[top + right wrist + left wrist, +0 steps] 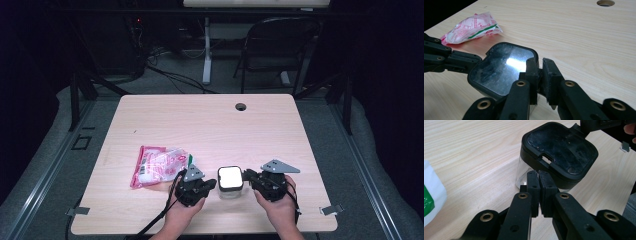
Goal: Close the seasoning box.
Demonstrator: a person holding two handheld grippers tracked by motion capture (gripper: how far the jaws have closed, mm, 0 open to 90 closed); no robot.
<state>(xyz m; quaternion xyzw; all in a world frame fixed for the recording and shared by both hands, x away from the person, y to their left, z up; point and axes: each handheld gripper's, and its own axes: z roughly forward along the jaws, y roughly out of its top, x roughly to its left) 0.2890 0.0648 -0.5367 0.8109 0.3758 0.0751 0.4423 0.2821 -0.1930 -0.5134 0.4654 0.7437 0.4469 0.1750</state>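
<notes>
Standing near the front edge of the table, between our two hands, we find the jar: a clear body under a black, rounded-square lid with a glossy, scuffed top that reflects light. We keep the left hand-held gripper pressed together, its tips against the lid's rim. The right hand-held gripper pinches the lid's edge from the opposite side. A pink packet lies left of the jar.
</notes>
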